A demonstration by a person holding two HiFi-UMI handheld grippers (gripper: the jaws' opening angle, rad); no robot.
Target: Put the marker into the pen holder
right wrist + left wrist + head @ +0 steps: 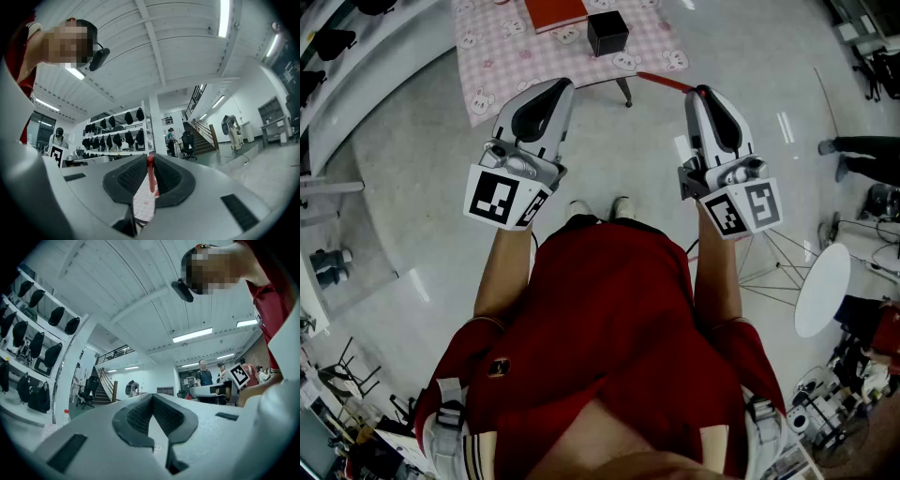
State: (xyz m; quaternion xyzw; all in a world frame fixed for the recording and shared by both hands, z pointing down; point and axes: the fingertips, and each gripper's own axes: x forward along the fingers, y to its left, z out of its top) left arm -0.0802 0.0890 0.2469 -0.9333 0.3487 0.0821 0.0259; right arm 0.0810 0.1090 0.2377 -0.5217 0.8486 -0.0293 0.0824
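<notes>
No words or numbers can be read. The cube (504, 199) on the left claw (555, 87) and the cube (743, 210) on the right claw (702, 92) show only black-and-white squares.

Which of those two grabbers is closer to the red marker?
Right. The right gripper holds the marker in its jaws; the left gripper is apart, beyond the marker's far end.

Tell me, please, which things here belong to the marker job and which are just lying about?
Job: slim red marker, in the right gripper; black cube-shaped pen holder.
Lying about: red flat book; pink checked tablecloth.
</notes>
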